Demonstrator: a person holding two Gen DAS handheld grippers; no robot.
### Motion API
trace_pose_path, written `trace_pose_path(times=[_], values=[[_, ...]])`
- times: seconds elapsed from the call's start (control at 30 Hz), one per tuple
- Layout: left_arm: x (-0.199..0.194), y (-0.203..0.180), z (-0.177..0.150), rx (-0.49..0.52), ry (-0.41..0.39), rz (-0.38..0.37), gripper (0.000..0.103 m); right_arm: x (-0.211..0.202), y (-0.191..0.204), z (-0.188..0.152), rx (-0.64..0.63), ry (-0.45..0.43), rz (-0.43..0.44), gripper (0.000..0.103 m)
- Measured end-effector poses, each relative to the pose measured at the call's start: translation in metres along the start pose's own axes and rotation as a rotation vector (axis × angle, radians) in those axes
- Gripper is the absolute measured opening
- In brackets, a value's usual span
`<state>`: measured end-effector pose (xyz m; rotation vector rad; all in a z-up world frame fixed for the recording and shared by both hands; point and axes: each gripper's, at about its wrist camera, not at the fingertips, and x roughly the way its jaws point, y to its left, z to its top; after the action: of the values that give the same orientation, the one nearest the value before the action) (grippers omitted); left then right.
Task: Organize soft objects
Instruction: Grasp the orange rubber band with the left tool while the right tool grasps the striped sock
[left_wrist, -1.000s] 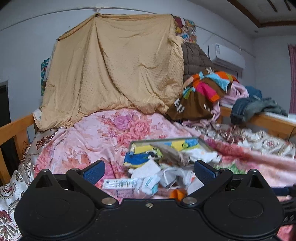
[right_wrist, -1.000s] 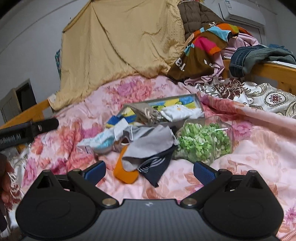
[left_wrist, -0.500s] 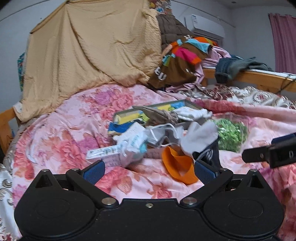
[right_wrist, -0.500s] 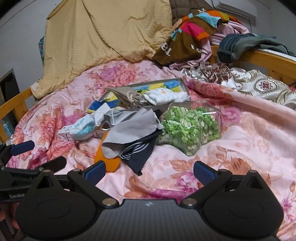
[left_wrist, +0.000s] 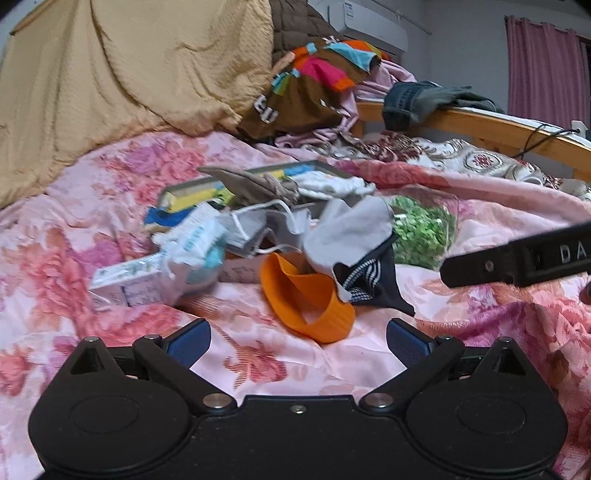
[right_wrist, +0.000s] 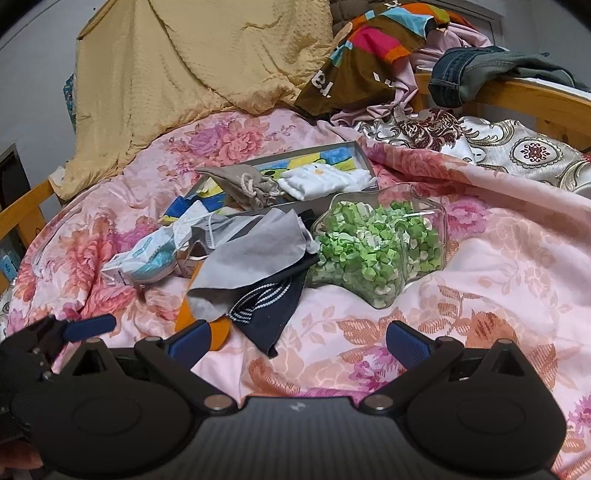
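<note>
Centrally on the pink floral bedspread (right_wrist: 498, 266) sits the heap of soft items: a grey cloth (right_wrist: 255, 254) draped over a dark navy sock with white stripes (right_wrist: 269, 306), both partly covering an orange band (left_wrist: 306, 295) that lies on the spread just in front of them. Left of the cloth lies a crumpled white-and-teal packet (right_wrist: 147, 254), with a grey face mask with white ear loops (left_wrist: 255, 229) between packet and cloth. Touching the cloth's right edge is a clear star-shaped container of green folded bits (right_wrist: 376, 247). Behind the heap, a shallow grey box (right_wrist: 364, 158) with a colourful lining holds a beige drawstring pouch (right_wrist: 247, 186) and a folded white cloth (right_wrist: 325, 181).

Left gripper (left_wrist: 298, 332): jaws wide apart, nothing between them, low over the spread just before the orange band. Right gripper (right_wrist: 297, 334): jaws wide apart, empty, near the navy sock; its left blue pad overlaps the orange band in view, contact cannot be told. In the left wrist view the right gripper's black body enters from the right edge.

Further back: a tan blanket (right_wrist: 192, 74) hung up, a pile of clothes (right_wrist: 369, 48), jeans (right_wrist: 465, 74) over the wooden bed rail (right_wrist: 535, 99).
</note>
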<state>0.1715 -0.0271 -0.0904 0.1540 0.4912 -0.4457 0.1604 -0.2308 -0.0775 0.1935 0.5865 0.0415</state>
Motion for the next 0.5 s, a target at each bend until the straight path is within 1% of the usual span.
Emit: trace_pose_path(times=[0.1, 0.3, 0.43, 0.5], values=[[0.010, 0.003, -0.002, -0.015, 0.018, -0.025, 0.099, 0.007, -0.001, 0.003, -0.009, 0.007, -0.003, 0.103], [0.028, 0.011, 0.000, -0.041, 0.045, -0.075, 0.098, 0.024, 0.002, 0.014, -0.076, 0.009, 0.007, 0.103], [0.040, 0.019, 0.003, -0.085, 0.056, -0.122, 0.097, 0.043, 0.000, 0.020, -0.099, 0.046, 0.036, 0.103], [0.046, 0.024, 0.003, -0.114, 0.065, -0.144, 0.093, 0.053, -0.002, 0.023, -0.092, 0.080, 0.055, 0.103]])
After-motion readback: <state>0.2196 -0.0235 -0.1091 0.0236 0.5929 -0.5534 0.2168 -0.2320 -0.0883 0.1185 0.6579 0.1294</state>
